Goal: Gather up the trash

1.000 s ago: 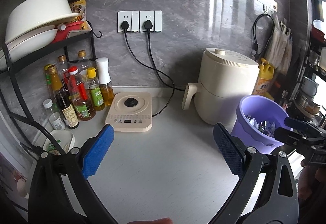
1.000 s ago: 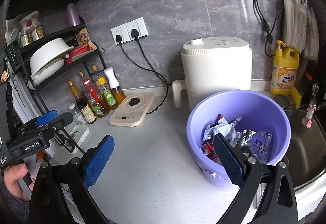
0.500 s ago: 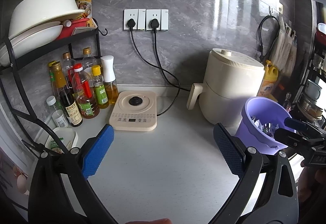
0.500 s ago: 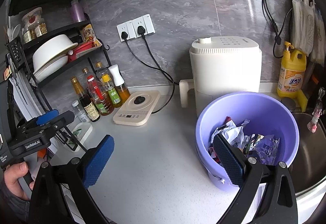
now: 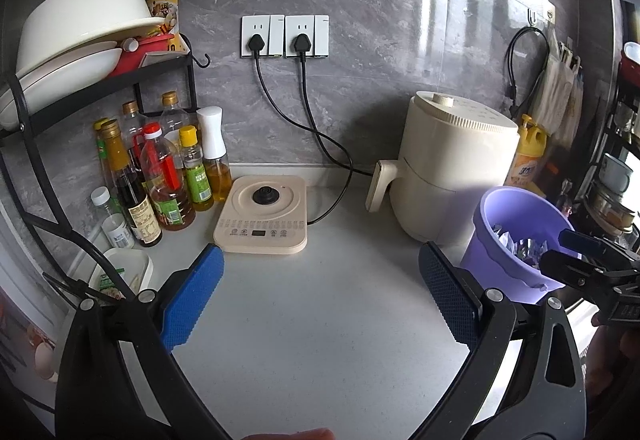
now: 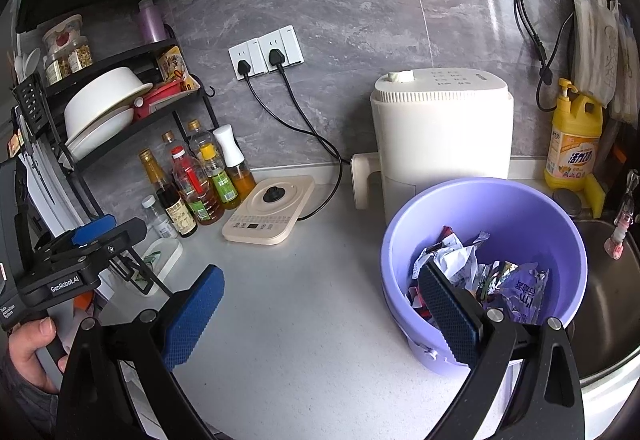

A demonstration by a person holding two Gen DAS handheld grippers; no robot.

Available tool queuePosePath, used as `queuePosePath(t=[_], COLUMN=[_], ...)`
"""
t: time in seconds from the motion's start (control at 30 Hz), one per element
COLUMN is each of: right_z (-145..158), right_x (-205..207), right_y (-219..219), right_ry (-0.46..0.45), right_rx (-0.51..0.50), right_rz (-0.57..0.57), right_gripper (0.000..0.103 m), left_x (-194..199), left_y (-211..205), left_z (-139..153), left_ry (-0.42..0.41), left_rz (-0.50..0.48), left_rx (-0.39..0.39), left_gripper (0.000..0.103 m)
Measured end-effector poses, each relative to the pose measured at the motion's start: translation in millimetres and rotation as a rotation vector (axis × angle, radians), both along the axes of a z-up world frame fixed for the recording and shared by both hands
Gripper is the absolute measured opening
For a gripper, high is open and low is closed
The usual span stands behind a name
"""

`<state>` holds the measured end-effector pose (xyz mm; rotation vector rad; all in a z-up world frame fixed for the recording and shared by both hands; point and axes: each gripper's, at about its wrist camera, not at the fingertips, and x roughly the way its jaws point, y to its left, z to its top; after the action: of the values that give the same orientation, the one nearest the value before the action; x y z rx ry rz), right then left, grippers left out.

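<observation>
A purple plastic bin stands on the white counter near the sink, with several crumpled wrappers inside it. In the left wrist view the same bin sits at the right. My right gripper is open and holds nothing; its right finger overlaps the bin's front rim in the picture. My left gripper is open and holds nothing, over bare counter left of the bin. The right gripper also shows at the edge of the left wrist view, and the left gripper at the left of the right wrist view.
A cream air fryer stands behind the bin. A flat cream cooker and several oil and sauce bottles sit left, under a black dish rack. A steel sink and yellow detergent bottle lie right.
Both views have drawn back and risen a little, so the bin and the appliances look smaller and lower. Both grippers stay open with nothing in them.
</observation>
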<state>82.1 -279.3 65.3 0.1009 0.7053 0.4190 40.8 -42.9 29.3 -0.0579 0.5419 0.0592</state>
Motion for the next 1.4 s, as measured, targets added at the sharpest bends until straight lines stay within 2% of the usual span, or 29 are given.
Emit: queuePosePath(t=[0.83,1.4], right_z=[2.9,4.0], right_x=[-9.3,-6.5], right_y=[-3.4,1.4], right_ry=[-0.005,-0.016], right_rx=[0.004,-0.014], right_rz=[0.007,0.018], right_gripper=[0.095,0.095], left_x=[-9.1,2.6], left_y=[1.9,3.6], left_z=[1.6,-4.9], left_ry=[-0.011,-0.009], left_rz=[0.01,0.026], left_rx=[-0.001,-0.015], left_gripper=[0.097,0.097])
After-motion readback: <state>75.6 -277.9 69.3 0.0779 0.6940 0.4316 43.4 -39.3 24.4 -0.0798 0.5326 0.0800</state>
